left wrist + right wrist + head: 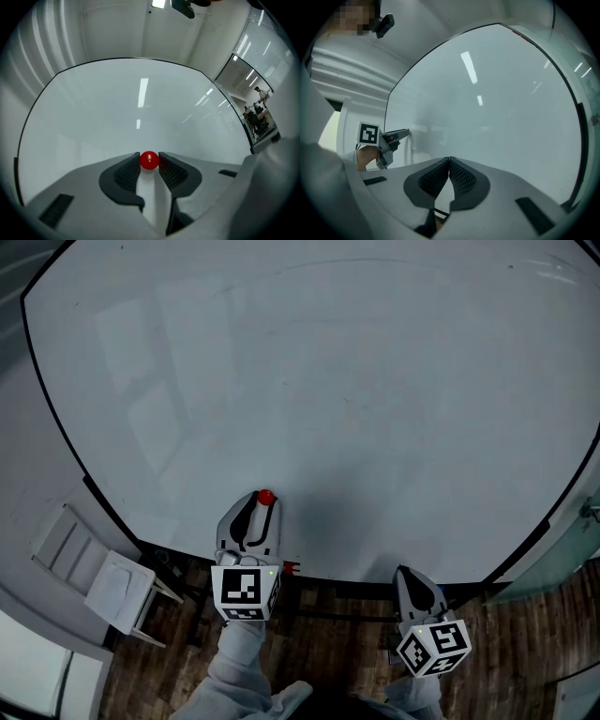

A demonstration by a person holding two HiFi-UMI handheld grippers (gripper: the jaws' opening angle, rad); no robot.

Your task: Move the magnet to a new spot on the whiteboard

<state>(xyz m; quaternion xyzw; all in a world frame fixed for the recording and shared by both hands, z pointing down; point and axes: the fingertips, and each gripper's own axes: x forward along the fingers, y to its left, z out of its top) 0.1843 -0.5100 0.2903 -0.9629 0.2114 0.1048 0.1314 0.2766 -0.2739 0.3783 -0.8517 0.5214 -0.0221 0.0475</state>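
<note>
A small red ball-shaped magnet [266, 496] [149, 161] sits against the lower part of the big whiteboard [319, 390]. My left gripper [262, 507] [149, 156] is shut on it, one ribbed pad pressing each side of it at the very tips. My right gripper [405, 574] [449, 160] hangs lower and to the right, near the board's bottom edge, shut with its tips touching and nothing between them. In the right gripper view the left gripper [389, 139] shows at the far left, pointing at the whiteboard [497, 108].
A small red item [290, 567] sits at the board's black bottom edge just right of the left gripper. A white chair [112, 585] stands on the wooden floor [328, 643] at lower left. A glass partition [562, 549] runs along the right.
</note>
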